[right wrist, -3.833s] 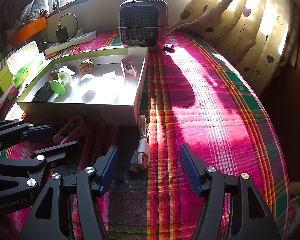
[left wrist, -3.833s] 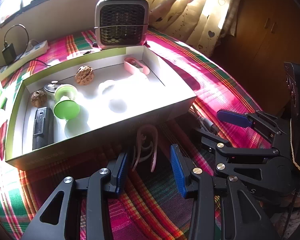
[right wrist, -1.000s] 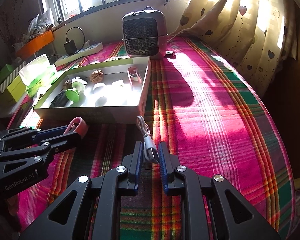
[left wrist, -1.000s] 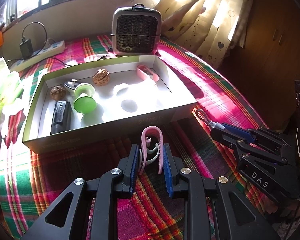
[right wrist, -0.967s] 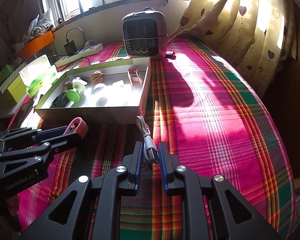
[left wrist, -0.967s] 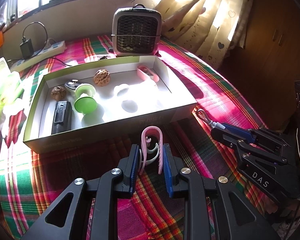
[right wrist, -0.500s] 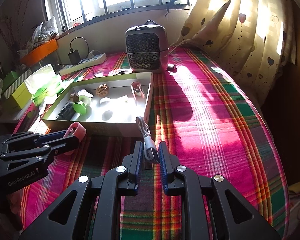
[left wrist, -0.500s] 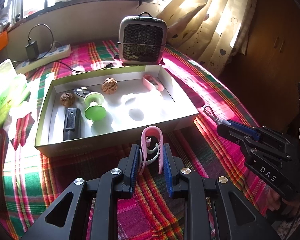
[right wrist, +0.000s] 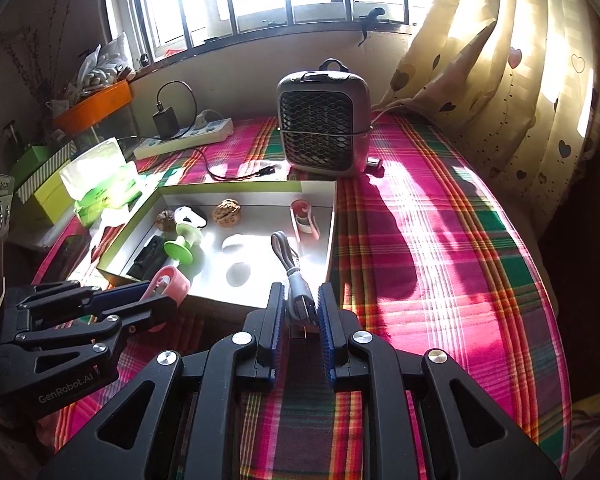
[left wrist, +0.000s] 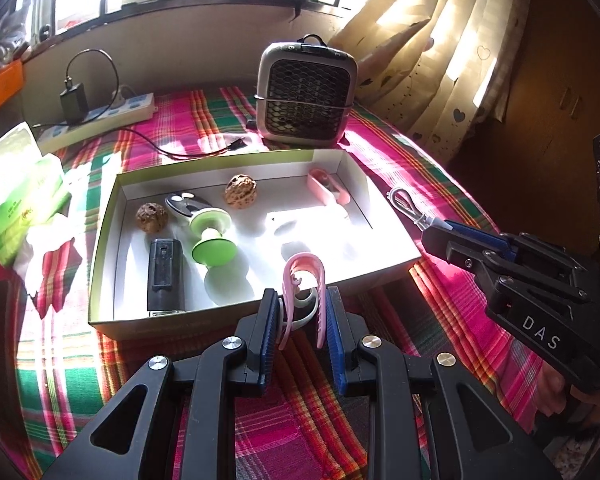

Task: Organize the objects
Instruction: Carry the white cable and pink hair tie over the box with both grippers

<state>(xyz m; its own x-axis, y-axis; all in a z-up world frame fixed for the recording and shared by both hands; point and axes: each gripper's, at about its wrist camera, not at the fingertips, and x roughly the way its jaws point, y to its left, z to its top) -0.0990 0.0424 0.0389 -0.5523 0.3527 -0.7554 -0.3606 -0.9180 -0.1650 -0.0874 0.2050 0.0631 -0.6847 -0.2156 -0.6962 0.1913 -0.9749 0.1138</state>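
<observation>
My left gripper (left wrist: 300,304) is shut on a pink clip (left wrist: 305,278), held in the air just before the near wall of the shallow white box (left wrist: 260,312). My right gripper (right wrist: 298,300) is shut on a short grey USB cable (right wrist: 296,280), whose loop hangs over the box's near right corner (right wrist: 324,268). In the left wrist view the right gripper (left wrist: 436,236) shows at the right with the cable's white loop (left wrist: 404,202) sticking out. Inside the box lie two walnuts (left wrist: 241,191), a green spool (left wrist: 212,236), a black block (left wrist: 165,276) and a second pink clip (left wrist: 328,186).
The box sits on a pink and green plaid cloth (right wrist: 440,248). Behind it stand a small grey heater (right wrist: 324,120) and a white power strip (right wrist: 184,132) with a black charger. A green tissue pack (left wrist: 20,196) lies left of the box. Curtains (right wrist: 520,60) hang at the right.
Both grippers have lifted their objects off the cloth and risen toward the box. Several seconds ago both stood open around the clip and the cable lying on the cloth.
</observation>
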